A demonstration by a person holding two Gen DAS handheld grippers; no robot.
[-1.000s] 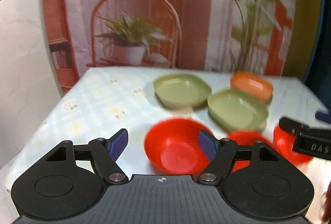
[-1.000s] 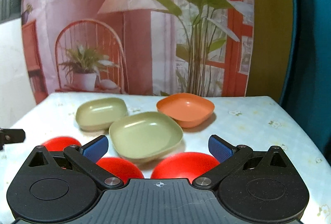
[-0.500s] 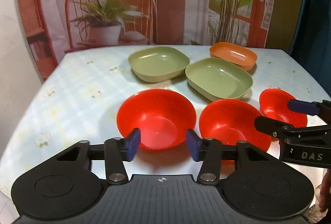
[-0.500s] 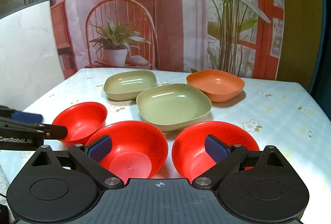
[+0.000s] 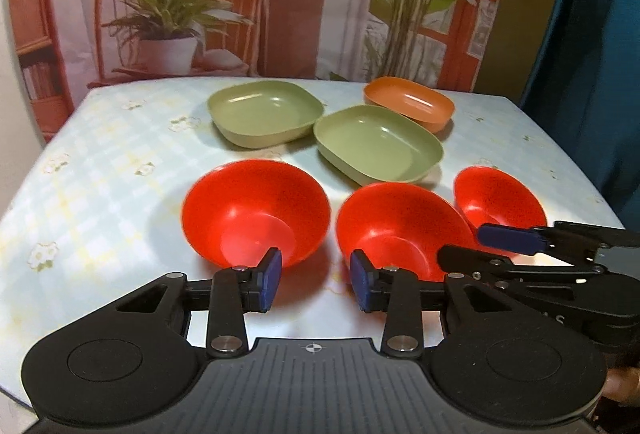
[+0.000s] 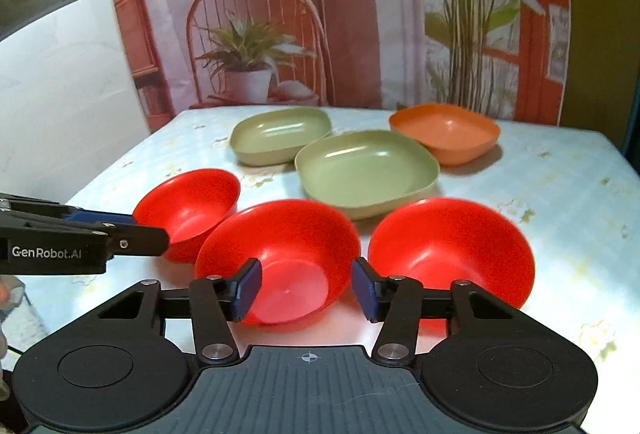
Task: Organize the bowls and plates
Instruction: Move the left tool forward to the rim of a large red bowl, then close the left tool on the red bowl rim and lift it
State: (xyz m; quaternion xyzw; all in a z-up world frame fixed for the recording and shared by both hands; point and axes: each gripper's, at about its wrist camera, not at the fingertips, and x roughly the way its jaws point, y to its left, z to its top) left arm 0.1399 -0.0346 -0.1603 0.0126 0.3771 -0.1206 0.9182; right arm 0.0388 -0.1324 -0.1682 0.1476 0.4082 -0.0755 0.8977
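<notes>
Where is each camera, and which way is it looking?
Left wrist: on the left tongs, low over the near table edge, facing the left red bowl and the back wall. Its own open tongs show, and the right tongs poke in.
Right wrist: on the right tongs, facing the middle red bowl. Its open tongs show, with the left tongs at the left.
Both share three red bowls, two green plates and one orange plate.
</notes>
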